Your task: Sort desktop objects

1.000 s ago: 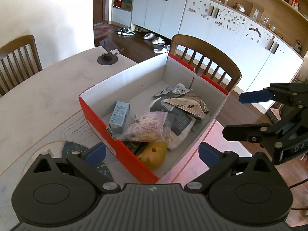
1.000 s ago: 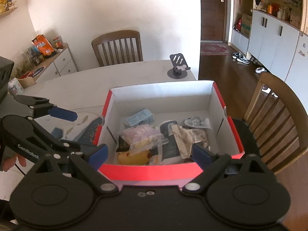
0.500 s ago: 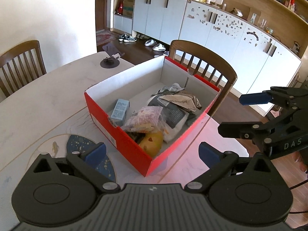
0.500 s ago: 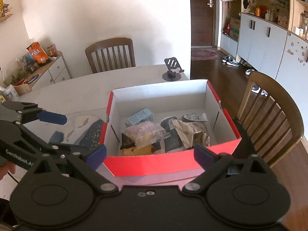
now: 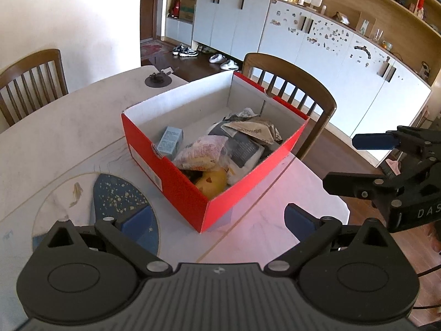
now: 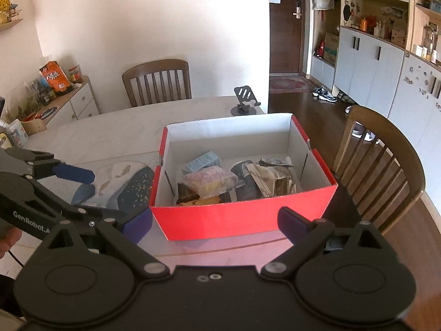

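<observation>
A red cardboard box (image 5: 171,176) with a white inside stands on the pale table (image 5: 55,135); it also shows in the right wrist view (image 6: 242,220). Inside lie a small light-blue carton (image 5: 169,140), a pink snack bag (image 5: 204,151), a yellow item (image 5: 210,183), dark pouches (image 5: 244,149) and a crumpled brown wrapper (image 5: 253,129). My left gripper (image 5: 217,218) is open and empty, held back above the near corner of the box. My right gripper (image 6: 215,224) is open and empty, in front of the box's red side.
A black phone stand (image 6: 245,102) sits at the table's far edge. A blue-patterned placemat (image 5: 115,201) lies left of the box. Wooden chairs (image 5: 292,88) stand around the table, with white cabinets (image 5: 330,63) behind. The right gripper also shows in the left wrist view (image 5: 358,162).
Both grippers have drawn back and up from the box, which now looks smaller and farther. The box and its contents have not moved. Both stay open.
</observation>
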`<state>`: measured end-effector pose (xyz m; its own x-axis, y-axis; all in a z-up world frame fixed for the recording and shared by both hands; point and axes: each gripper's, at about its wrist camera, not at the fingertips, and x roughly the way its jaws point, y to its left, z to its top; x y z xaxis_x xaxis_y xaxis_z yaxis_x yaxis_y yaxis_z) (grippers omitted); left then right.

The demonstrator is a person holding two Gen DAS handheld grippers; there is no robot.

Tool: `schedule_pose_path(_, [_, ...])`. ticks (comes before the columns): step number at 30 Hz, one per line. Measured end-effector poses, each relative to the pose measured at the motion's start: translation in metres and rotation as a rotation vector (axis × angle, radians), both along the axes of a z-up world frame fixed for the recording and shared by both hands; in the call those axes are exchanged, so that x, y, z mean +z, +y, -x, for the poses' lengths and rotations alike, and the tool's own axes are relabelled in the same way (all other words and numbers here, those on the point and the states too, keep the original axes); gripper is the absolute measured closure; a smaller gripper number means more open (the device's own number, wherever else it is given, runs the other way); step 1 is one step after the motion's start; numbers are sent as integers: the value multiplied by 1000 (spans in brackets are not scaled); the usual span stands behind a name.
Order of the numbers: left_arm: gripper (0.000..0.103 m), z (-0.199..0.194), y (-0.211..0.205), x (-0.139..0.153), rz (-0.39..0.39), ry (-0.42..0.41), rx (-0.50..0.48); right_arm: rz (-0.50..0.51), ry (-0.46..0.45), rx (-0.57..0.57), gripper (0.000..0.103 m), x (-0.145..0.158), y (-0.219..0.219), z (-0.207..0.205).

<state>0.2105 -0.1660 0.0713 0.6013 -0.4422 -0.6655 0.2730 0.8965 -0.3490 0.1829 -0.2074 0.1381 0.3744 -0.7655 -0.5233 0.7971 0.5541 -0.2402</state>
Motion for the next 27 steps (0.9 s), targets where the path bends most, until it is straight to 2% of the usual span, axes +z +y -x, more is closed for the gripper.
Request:
schedule_pose_path(13, [0,14,4,0,-4,-21,28,-13,-1,-19,6,-20,13,3])
schedule_pose_path(27, [0,20,13,-11,-27,-9,46,-33,-8,-18,6,-23,17,-2])
